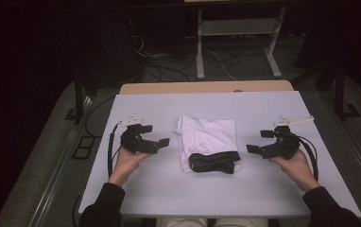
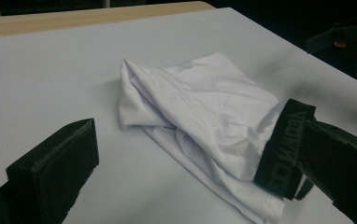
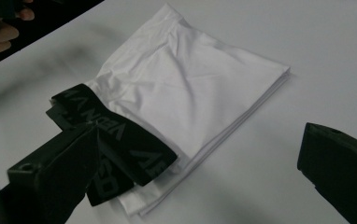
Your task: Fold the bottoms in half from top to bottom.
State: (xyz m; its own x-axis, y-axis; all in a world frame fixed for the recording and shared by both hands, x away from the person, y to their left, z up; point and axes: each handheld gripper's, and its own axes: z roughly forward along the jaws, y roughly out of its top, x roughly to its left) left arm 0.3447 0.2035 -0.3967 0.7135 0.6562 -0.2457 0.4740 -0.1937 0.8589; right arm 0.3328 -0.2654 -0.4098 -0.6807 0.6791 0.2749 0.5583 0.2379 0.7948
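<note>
A folded white garment [image 1: 207, 137] with a black lettered waistband [image 1: 214, 161] lies in the middle of the white table [image 1: 169, 189]. My left gripper [image 1: 156, 137] hovers to its left, open, nothing between its jaws. My right gripper [image 1: 259, 142] hovers to its right, open and empty too. In the left gripper view the garment [image 2: 204, 116] lies ahead between the jaws, its waistband [image 2: 284, 147] by the right jaw. In the right gripper view the garment [image 3: 190, 88] lies ahead, its waistband [image 3: 116, 140] by the left jaw.
The table's far wooden edge [image 1: 207, 87] lies beyond the white surface. Cables and a metal stand [image 1: 237, 42] sit on the dark floor behind. Bare table surrounds the garment on all sides.
</note>
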